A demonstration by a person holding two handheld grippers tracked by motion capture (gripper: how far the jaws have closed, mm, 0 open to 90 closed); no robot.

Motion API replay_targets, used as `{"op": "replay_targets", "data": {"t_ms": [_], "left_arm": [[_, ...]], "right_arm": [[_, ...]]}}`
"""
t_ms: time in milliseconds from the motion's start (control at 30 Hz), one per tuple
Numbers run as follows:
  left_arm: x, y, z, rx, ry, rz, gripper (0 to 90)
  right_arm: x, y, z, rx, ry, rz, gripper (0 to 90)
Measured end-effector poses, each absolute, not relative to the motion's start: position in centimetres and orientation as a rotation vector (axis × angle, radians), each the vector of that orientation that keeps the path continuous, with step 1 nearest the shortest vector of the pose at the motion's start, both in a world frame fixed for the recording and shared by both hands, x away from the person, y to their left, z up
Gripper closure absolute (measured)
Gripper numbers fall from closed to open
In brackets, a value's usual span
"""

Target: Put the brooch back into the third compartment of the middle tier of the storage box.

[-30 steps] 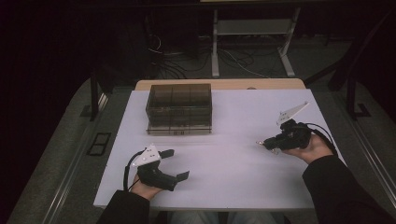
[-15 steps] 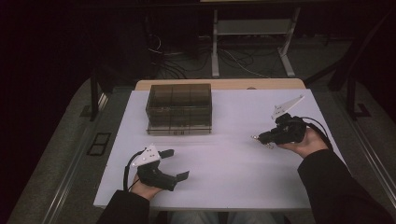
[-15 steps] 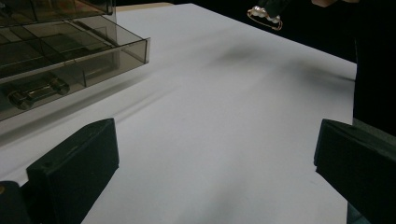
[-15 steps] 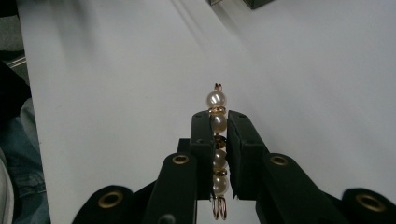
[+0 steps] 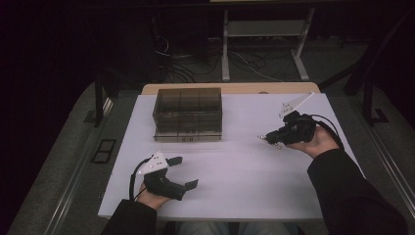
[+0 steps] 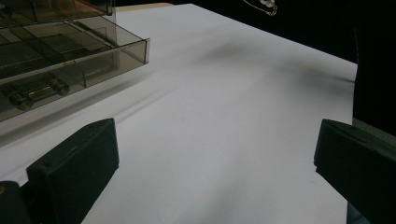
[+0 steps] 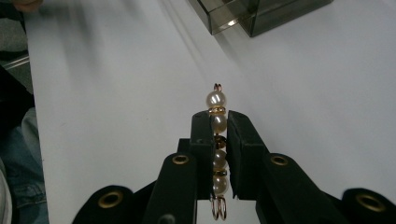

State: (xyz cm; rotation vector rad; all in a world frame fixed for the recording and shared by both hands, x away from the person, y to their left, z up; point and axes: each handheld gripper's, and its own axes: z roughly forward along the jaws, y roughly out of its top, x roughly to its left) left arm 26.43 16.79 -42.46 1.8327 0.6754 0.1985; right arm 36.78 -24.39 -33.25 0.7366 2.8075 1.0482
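the right gripper (image 5: 268, 139) is clamped on a short pearl bar (image 7: 217, 140), a row of pearls with gold rings between them and small gold loops at both ends; in the right gripper view the jaws pinch it lengthwise, one pearl and a loop poking out past the tips. in the high view the right gripper hangs above the right half of the white worktop (image 5: 254, 196), pointing left toward the smoked plastic drawer box (image 5: 188, 113) at the far middle. so the pick-up looks done, and what seems left, judging by the aim, is to carry the piece across and get it into a compartment. the box's lowest drawer (image 6: 74, 60) stands pulled out toward the near side, showing its dividers in the left gripper view, with what looks like a metal piece lying in one. the left gripper (image 5: 185, 172) rests on the near left of the worktop, jaws spread wide and holding nothing. the way between the right gripper and the box is bare white surface. the floor beyond holds cables and a desk frame, well apart.
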Motion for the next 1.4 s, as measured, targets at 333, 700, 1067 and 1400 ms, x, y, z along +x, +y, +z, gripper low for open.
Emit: {"op": "replay_targets", "data": {"t_ms": [333,700,1067,1400], "left_arm": [[26.4,16.8,-42.5,1.831,0.675,0.198,0.0],[26.4,16.8,-42.4,1.830,0.675,0.198,0.0],[26.4,16.8,-42.4,1.828,0.674,0.197,0.0],[26.4,16.8,-42.4,1.828,0.674,0.197,0.0]], "right_arm": [[37.4,-23.3,-32.5,0.706,2.804,1.061,80.5],[38.4,-21.9,-31.6,0.673,2.803,1.073,80.5],[39.3,-19.9,-30.7,0.630,2.804,1.091,80.5],[40.1,-18.1,-30.2,0.601,2.808,1.097,80.5]]}}
